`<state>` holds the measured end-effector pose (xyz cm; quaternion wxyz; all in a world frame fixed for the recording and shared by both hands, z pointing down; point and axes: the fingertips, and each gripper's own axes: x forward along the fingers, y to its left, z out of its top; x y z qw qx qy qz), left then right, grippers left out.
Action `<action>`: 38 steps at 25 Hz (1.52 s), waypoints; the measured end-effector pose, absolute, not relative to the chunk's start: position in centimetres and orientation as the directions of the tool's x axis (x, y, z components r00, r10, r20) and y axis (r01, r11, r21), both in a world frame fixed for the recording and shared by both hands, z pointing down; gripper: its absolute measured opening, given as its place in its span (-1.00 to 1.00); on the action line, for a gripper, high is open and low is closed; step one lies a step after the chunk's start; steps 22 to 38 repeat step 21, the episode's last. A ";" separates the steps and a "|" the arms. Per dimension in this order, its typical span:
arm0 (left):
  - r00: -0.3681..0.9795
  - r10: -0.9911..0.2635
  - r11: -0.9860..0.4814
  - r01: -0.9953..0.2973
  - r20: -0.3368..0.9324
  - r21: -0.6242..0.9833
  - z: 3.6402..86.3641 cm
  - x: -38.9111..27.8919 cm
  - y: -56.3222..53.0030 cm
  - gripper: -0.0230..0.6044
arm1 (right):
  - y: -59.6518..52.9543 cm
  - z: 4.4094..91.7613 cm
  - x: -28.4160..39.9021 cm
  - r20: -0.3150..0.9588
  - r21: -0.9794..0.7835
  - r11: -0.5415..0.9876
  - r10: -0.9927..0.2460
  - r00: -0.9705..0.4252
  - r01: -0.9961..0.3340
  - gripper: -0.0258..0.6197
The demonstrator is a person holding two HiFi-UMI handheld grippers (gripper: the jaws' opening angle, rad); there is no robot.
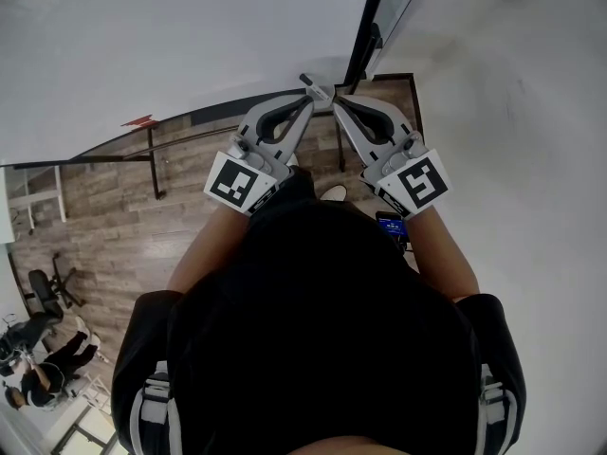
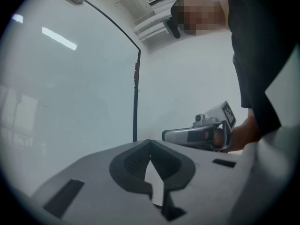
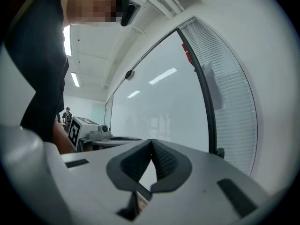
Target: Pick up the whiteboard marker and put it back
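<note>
Held level, tips side by side, close before the large glossy white whiteboard (image 1: 142, 36) near its black-framed corner. Fingers pressed together with nothing between on the left grey two-jaw gripper (image 2: 150, 144); likewise closed and empty on the right grey two-jaw gripper (image 3: 151, 142). Resting on the whiteboard's lower black edge, well left of both tips, a small red object (image 1: 139, 121); cannot tell whether the marker.

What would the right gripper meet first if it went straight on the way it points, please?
Probably the whiteboard: the right gripper, jaws together, aims at its surface, left of the black frame. Depth is unclear.
</note>
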<state>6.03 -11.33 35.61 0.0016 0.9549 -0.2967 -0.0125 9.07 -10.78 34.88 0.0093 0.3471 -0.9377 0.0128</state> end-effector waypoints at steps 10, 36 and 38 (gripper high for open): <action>0.822 -0.569 -0.823 -0.568 -0.021 0.026 36.1 6.0 -11.4 -0.91 | -11.0 35.8 9.2 0.050 0.016 0.752 -0.659 -0.750 -0.659 -0.93; 0.819 -0.573 -0.819 -0.573 -0.022 0.029 36.3 6.1 -11.6 -0.91 | -11.1 35.9 9.4 0.055 0.000 0.749 -0.661 -0.748 -0.662 -0.93; 0.819 -0.573 -0.819 -0.573 -0.022 0.029 36.3 6.1 -11.6 -0.91 | -11.1 35.9 9.4 0.055 0.000 0.749 -0.661 -0.748 -0.662 -0.93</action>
